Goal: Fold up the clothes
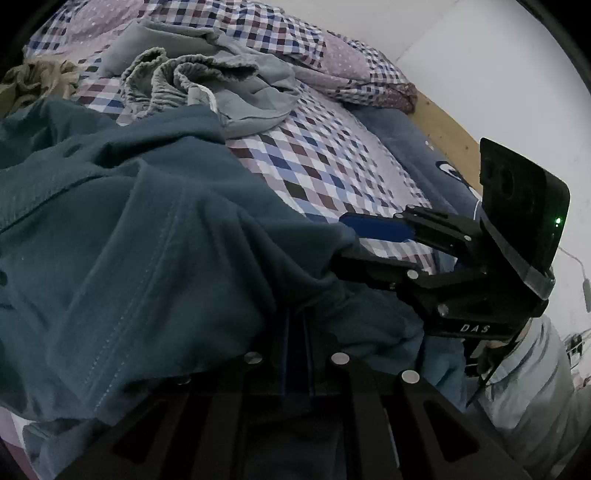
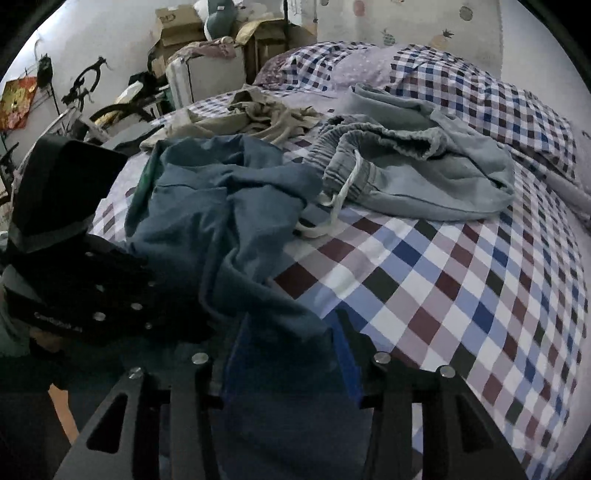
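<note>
Here, a teal shirt lies crumpled on the checked bedsheet, its near edge pinched by the left gripper, jaws pressed together. The right gripper stands spread with shirt fabric between its fingers. Grey drawstring trousers lie beyond; cardboard boxes hold unclear contents.

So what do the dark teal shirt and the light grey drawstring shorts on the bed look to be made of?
Dark teal shirt: apparently a soft, matte cotton-type knit; it drapes in loose folds, and the left wrist view shows stitched seams. Light grey drawstring shorts: probably a thicker, matte jersey or fleece-like cotton, judging by the gathered elastic waistband and the white cord. The exact fibre of either cannot be told.
</note>
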Motion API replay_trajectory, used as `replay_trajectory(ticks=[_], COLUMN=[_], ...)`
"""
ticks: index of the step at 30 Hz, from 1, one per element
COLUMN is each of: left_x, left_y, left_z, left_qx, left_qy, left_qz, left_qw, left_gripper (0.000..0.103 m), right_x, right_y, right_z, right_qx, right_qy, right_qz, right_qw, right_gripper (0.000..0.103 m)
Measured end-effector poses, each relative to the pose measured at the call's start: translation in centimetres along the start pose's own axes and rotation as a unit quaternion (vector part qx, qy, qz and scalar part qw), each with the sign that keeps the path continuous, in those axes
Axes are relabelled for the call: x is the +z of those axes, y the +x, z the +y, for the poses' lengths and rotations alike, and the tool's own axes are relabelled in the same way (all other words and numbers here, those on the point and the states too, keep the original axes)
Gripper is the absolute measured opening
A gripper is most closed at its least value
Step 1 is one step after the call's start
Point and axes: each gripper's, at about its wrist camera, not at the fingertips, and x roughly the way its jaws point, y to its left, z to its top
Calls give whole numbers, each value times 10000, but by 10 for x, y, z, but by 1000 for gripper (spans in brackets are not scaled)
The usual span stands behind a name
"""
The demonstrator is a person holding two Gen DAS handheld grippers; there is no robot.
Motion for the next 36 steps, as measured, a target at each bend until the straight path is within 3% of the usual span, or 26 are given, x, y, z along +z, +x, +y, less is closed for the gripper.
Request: replay_trajectory(ticks=[4, 12, 19, 28, 30, 32, 36], left_x=[-1, -3, -4, -6, -6, -6, -6], left_y=[0, 2, 3, 4, 3, 3, 2], left_z=[-1, 1, 7, 10, 11, 11, 11], left_qx=[11, -57, -154, -210, -207, -200, -189], left_qy=[17, 85, 65, 28, 22, 10, 3], left_qz=[-31, -103, -115, -137, -136, -131, -119], left_qw=[10000, 9999, 9998, 9997, 9997, 9997, 9998], left_gripper=[8, 8, 7, 7, 7, 7, 7], right_x=[-2, -15, -19, -24, -22, -19, -15], right_y=[-3, 0, 0, 2, 4, 8, 17], right_z=[-7, -46, -60, -75, -74, -71, -71], right_qx=[-93, 1127, 1389, 1717, 1894, 1972, 2097], right_qy=[117, 1036, 1214, 1340, 1261, 1155, 1156], right_qz=[-5, -1, -44, -129, -112, -88, -140], right_qw=[9999, 9882, 9828, 9759, 9737, 9735, 9708], right_gripper=[45, 47, 51, 62, 75, 79, 79])
